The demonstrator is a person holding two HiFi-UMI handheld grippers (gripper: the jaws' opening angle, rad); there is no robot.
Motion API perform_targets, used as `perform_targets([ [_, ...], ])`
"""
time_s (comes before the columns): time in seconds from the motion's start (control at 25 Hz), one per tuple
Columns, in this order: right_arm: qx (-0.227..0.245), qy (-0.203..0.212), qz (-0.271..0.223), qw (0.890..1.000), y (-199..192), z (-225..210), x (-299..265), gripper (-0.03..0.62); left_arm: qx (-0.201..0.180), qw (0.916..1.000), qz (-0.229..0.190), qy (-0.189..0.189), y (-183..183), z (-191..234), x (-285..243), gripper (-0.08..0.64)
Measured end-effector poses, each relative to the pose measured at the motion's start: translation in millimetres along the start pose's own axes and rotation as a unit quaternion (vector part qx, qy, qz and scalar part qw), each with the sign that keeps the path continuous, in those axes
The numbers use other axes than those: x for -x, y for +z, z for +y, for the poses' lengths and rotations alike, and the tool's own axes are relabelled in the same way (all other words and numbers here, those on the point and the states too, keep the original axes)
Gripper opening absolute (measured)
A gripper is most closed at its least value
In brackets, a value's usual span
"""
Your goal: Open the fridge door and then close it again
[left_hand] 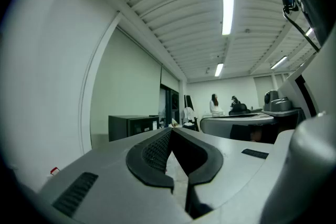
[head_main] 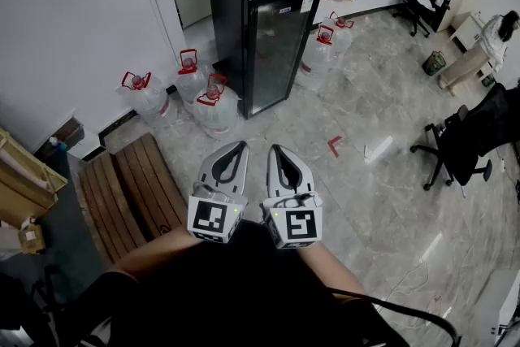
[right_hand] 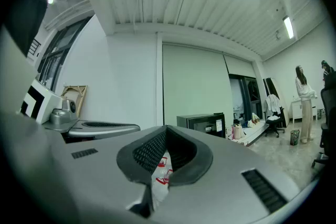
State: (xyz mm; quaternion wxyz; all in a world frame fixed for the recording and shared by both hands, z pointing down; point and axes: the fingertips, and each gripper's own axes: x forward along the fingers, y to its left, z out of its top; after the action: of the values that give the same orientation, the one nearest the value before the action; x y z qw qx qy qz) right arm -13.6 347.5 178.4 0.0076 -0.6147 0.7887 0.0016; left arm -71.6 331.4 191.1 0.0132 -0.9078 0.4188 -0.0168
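Note:
A small black fridge (head_main: 264, 28) with a dark glass door stands against the far wall, its door closed. It also shows far off as a black box, the fridge (left_hand: 131, 126) in the left gripper view and the fridge (right_hand: 206, 124) in the right gripper view. My left gripper (head_main: 242, 146) and right gripper (head_main: 275, 149) are held side by side in front of me, well short of the fridge. Both have their jaw tips together and hold nothing.
Several large water jugs with red caps (head_main: 215, 106) stand on the floor left and right of the fridge. A wooden pallet (head_main: 130, 191) lies at my left. Office chairs (head_main: 463, 146) stand at the right. A person (right_hand: 303, 93) stands far off.

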Motion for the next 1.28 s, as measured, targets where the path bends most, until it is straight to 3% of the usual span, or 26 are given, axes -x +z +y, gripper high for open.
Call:
perform_targets([
  [0.4,0.003,0.012,-0.004,1.000,0,-25,-2,0.015,-0.003,0.9999,0.002,0.010,4,-13,-21,0.006],
  [0.92,-0.034,0.014,0.014,0.999,-19,-82,5,0.015,0.017,0.9992,0.030,0.023,-13,-47,-54,0.006],
  [1.12,-0.039,0.022,0.023,0.999,-33,-95,-15,0.015,0.016,0.9983,0.039,0.040,-24,-35,-73,0.006],
  [1.28,-0.034,0.025,0.039,0.998,-47,-99,-58,0.015,0.013,0.9976,0.043,0.053,-40,1,-96,0.006],
])
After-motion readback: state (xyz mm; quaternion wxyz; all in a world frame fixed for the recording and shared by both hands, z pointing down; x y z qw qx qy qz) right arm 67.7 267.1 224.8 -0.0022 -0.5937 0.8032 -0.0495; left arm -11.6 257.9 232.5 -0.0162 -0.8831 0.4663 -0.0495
